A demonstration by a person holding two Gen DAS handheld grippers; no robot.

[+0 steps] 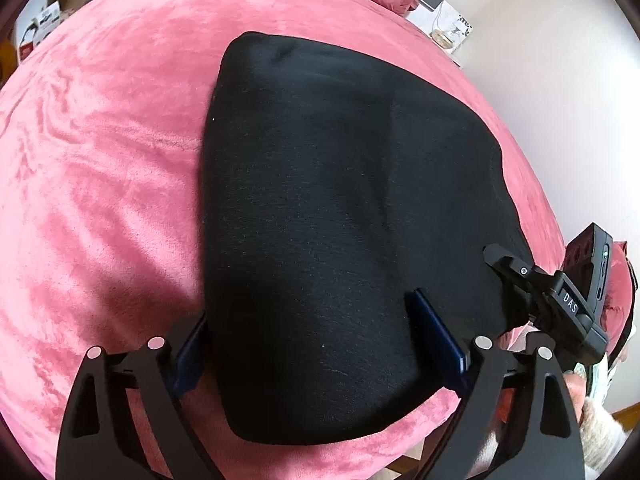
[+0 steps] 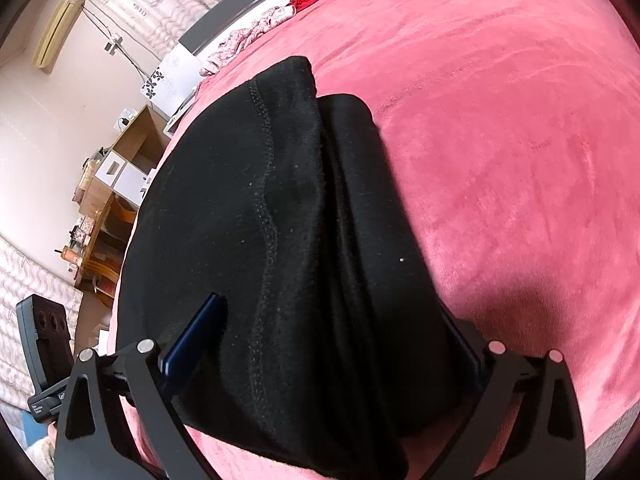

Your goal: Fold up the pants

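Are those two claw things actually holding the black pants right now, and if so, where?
Neither holds anything. The left gripper and right gripper have open jaws, straddling the folded pants on the bed.

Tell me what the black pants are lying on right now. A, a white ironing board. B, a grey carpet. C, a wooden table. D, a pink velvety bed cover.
D: in both wrist views the black pants lie folded on a pink velvety bed cover, with the open left gripper and the open right gripper over them.
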